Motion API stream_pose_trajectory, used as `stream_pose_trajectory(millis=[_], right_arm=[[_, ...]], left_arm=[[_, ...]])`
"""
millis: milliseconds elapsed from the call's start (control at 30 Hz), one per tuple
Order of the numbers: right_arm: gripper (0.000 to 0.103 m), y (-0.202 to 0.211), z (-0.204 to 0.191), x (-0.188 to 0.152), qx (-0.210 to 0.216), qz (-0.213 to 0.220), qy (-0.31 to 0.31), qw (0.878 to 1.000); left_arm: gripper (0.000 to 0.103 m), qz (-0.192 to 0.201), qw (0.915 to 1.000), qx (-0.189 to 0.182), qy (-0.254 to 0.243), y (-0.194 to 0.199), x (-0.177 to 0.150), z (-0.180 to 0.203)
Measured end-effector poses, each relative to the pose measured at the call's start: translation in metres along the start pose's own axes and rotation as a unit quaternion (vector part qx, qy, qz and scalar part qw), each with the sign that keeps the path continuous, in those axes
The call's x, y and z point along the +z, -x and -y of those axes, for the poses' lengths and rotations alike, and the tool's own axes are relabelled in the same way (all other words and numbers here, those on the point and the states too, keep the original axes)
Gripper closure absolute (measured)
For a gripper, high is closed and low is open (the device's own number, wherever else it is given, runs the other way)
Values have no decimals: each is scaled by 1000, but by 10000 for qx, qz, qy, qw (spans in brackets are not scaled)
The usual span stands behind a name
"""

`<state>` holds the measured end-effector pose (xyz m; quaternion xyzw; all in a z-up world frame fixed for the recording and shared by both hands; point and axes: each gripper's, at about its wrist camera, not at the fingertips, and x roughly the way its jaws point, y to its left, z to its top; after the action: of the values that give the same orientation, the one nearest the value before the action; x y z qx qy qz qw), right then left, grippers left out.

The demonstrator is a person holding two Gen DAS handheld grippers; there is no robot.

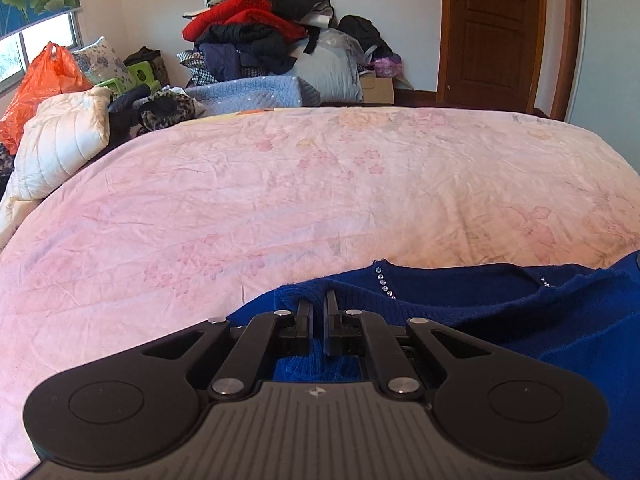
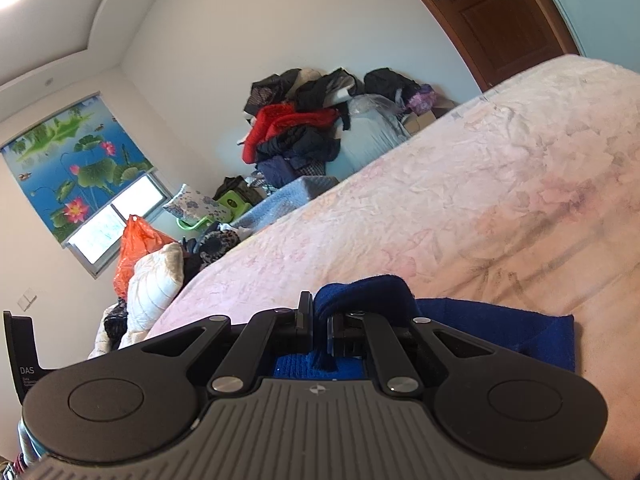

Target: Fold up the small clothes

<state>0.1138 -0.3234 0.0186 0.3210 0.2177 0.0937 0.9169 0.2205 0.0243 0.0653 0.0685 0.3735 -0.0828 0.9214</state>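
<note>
A dark blue knit sweater (image 1: 500, 312) with small rhinestones along its neckline lies on the pink floral bedspread (image 1: 280, 200), at the near right of the left wrist view. My left gripper (image 1: 319, 300) is shut on a fold of the sweater near the neckline. In the right wrist view my right gripper (image 2: 318, 312) is shut on another bunched part of the sweater (image 2: 500, 332), which drapes over its right finger. The right view is tilted. The lower part of the sweater is hidden behind both grippers.
A big pile of clothes (image 1: 256, 36) rises beyond the bed's far edge. A white quilted jacket (image 1: 60, 140), an orange plastic bag (image 1: 40, 84) and dark items sit at the bed's left side. A wooden door (image 1: 492, 28) stands at the back right.
</note>
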Motion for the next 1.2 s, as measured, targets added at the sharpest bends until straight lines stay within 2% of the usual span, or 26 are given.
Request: stream_pose_trajectory(millis=[133, 200, 267, 367, 400, 433, 567, 633, 700, 767, 833, 900, 1033, 1200], right_arm=[[92, -20, 14, -2, -147, -142, -186, 9996], [91, -30, 19, -3, -300, -202, -254, 9990], [85, -39, 25, -3, -430, -262, -362, 9981], [54, -47, 33, -3, -573, -252, -524, 9967], [50, -46, 31, -3, -655, -187, -493, 9965], [44, -44, 29, -3, -705, -120, -408, 9966], [43, -31, 8, -3, -592, -43, 123, 9982], [40, -31, -5, -6, -495, -227, 473, 9974], [38, -37, -15, -10, -402, -530, 734, 9951], [31, -45, -19, -16, -366, -822, 883, 9920], [30, -53, -21, -20, -554, -1058, 1038, 9874], [29, -50, -26, -24, -928, -987, 1222, 9832], [29, -22, -33, -28, -671, -749, 1205, 9876], [25, 23, -18, -29, -844, -476, 971, 9905]], left_arm=[[98, -230, 9997, -8, 6, -24, 4, 3], [98, -337, 9992, -99, 166, -33, 5, 0], [97, -507, 9975, -236, 433, -42, 8, -7], [94, -711, 9918, -472, 950, -51, 10, -26], [93, -726, 9903, -507, 1074, -51, 10, -32], [91, -726, 9895, -479, 1154, -51, 9, -38], [89, -617, 9901, 4, 1259, -41, 7, -59], [89, -590, 9897, 146, 1299, -38, 6, -69], [89, -619, 9888, 114, 1350, -34, 2, -79], [89, -667, 9907, -19, 1189, -28, -8, -82], [89, -686, 9939, -135, 855, -19, -22, -79], [89, -613, 9963, -330, 505, -6, -39, -76], [89, -477, 9956, -796, -98, 19, -73, -68], [89, -326, 9929, -907, -696, 33, -109, -53]])
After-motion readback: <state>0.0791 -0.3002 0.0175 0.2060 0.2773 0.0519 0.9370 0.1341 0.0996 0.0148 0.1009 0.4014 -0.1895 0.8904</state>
